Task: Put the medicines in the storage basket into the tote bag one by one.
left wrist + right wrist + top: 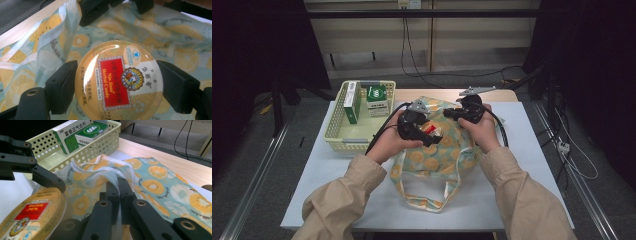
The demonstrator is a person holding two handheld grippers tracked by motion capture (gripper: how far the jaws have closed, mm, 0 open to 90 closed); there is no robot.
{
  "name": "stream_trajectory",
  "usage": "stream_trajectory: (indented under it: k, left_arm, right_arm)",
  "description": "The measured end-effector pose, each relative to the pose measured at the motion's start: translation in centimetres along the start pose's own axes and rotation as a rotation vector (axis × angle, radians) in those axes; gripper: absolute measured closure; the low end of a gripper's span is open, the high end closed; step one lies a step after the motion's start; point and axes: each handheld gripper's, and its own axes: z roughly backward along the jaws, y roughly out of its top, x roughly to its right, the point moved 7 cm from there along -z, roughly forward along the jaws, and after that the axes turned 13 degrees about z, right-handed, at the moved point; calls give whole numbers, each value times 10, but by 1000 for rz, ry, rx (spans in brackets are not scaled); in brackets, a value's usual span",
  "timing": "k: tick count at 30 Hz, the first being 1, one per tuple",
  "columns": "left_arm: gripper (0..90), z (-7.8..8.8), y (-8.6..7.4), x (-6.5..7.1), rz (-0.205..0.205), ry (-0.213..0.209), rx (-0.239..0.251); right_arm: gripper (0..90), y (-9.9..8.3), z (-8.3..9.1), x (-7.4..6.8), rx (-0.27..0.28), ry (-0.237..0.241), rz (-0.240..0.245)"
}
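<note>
Left claw (117, 82) grips round herbal candy tin (118, 80) by rim, over fruit-print cloth bag (452, 150) mid-tabletop (532, 165). Tin likely light, stiff, glossy: keep your squeeze across rim. Right claw (118, 187) pinches soft bag's mouth hem shut; cloth floppy, may slip.

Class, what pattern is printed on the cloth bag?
Orange and kiwi slices on pale blue bag; clearest in the right gripper view.

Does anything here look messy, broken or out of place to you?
Nothing stands out. The left tongs grip a round candy tin over the fruit-print bag, whose edge the right tongs pinch up. Two green boxes stand tidily in the basket. No spill or damage shows.
</note>
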Motion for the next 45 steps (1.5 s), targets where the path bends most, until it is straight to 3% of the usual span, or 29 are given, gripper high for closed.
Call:
stream_trajectory:
  k: [6,11,16,19,21,22,24,25,28,30,32,33,37,38,39,40,41,42,43,44,45]
  left_arm:
    - [204,-20,-8,4,15,-35,-7]
    - [204,-39,-13,-5,17,-4,-24]
    - [204,-59,-13,-25,62,31,-25]
    - [204,-70,0,-45,79,75,5]
    - [202,-77,11,-59,119,113,40]
    - [197,-82,15,-64,138,106,55]
    - [168,-86,18,-72,182,137,57]
    - [154,-87,17,-73,198,140,52]
    - [118,-82,12,-71,178,177,3]
    - [106,-75,10,-65,161,147,1]
    - [107,-68,6,-60,149,153,-1]
    - [105,-65,5,-56,148,121,-5]
    - [105,-51,0,-46,132,93,-1]
    - [105,-49,-1,-44,122,107,-8]
    - [105,-46,-3,-42,109,88,-16]
    - [108,-43,-3,-41,105,117,-13]
    - [109,-40,-3,-39,102,99,-19]
    - [110,-37,-3,-38,99,111,-18]
    - [110,-34,-3,-36,91,75,-18]
    - [111,-30,-3,-36,82,112,-19]
    - [111,-27,-3,-34,91,70,-7]
  right_arm:
    - [899,-1,1,-1,0,7,1]
    - [899,-3,0,-2,-6,10,2]
    - [899,-8,-2,2,-17,-2,-9]
    - [899,-11,-5,6,-28,-12,-17]
    - [899,-13,-8,8,-36,-23,-27]
    - [899,-14,-9,11,-38,-32,-37]
    - [899,-16,-14,14,-32,-43,-66]
    - [899,-17,-15,15,-33,-49,-76]
    - [899,-20,-17,16,-32,-48,-85]
    - [899,-21,-17,16,-30,-49,-90]
    - [899,-22,-16,15,-30,-45,-87]
    - [899,-22,-15,15,-31,-47,-87]
    - [899,-23,-11,11,-27,-38,-78]
    - [899,-24,-10,9,-30,-38,-74]
    - [899,-25,-10,8,-34,-37,-73]
    - [899,-26,-9,7,-34,-35,-70]
    - [899,-26,-8,6,-38,-34,-66]
    - [899,-27,-7,6,-39,-34,-64]
    - [899,-27,-6,5,-39,-31,-63]
    - [899,-27,-6,5,-41,-29,-61]
    - [899,-27,-5,4,-40,-30,-60]
